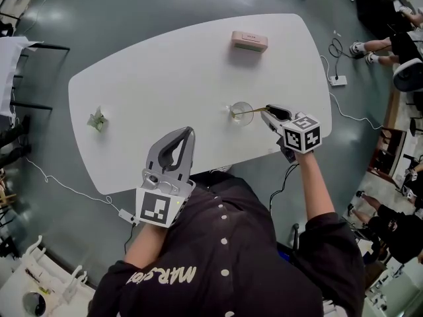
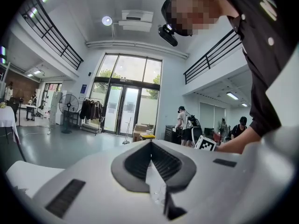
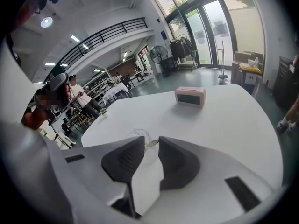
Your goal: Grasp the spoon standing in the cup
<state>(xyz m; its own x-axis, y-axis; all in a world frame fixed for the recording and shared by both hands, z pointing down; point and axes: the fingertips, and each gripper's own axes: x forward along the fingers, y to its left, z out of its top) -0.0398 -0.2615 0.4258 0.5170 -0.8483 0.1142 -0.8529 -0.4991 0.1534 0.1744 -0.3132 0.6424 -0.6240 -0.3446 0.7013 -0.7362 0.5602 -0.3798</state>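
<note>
A clear glass cup [image 1: 241, 113] stands on the white table [image 1: 165, 71], right of its middle. A gold spoon [image 1: 251, 111] leans in the cup with its handle pointing right. My right gripper [image 1: 266, 111] has its tips at the end of that handle. In the right gripper view the spoon [image 3: 152, 143] shows in the gap between the jaws of the right gripper [image 3: 150, 141], with the cup [image 3: 137, 133] just beyond. The gap looks wider than the handle. My left gripper [image 1: 188, 132] hovers over the near table edge, left of the cup. Its tips [image 2: 150, 143] meet, with nothing between them.
A pink clock [image 1: 249, 41] sits near the far edge, also seen as the pink clock [image 3: 190, 96] in the right gripper view. A small green crumpled object [image 1: 98, 119] lies at the table's left end. A power strip [image 1: 338, 80] with cables lies on the floor at the right, near seated people.
</note>
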